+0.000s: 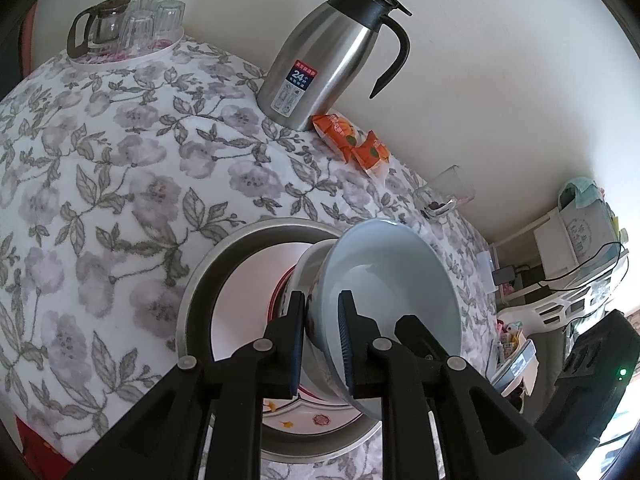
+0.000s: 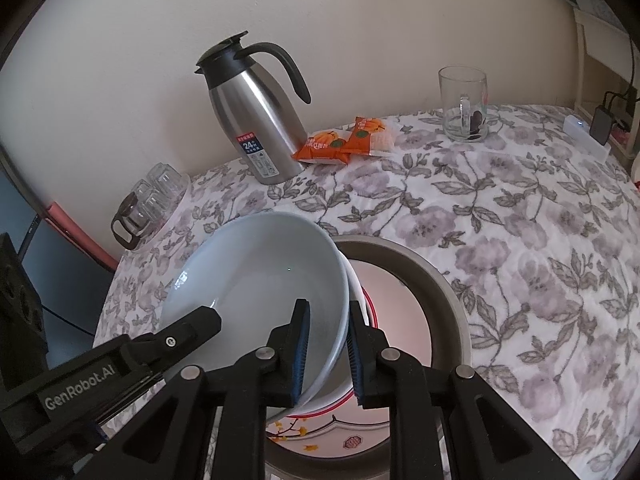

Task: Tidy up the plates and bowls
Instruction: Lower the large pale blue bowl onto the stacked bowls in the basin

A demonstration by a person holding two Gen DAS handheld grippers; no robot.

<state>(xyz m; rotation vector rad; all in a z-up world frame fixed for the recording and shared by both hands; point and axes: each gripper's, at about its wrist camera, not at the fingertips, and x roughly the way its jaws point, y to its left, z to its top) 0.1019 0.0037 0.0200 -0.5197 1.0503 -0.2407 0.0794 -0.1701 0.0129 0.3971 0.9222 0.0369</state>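
We have both tools clamped on opposite sides of the bowl's rim: the left tool [image 1: 322, 340] and the right tool [image 2: 328, 350] grip the pale bowl [image 2: 256, 280], which hangs tilted just above the plate [image 2: 320, 436] inside the metal basin [image 2: 444, 288]. We judge the bowl must level and go straight down; the basin's rim hems it in, while the surface [image 2: 520, 216] toward the flask [image 2: 256, 120] offers open room.

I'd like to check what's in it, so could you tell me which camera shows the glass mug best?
The right wrist view: the glass mug stands upright and whole, with its handle and something dark at the bottom visible. In the left wrist view the same mug sits near the fisheye edge, tilted and blurred.
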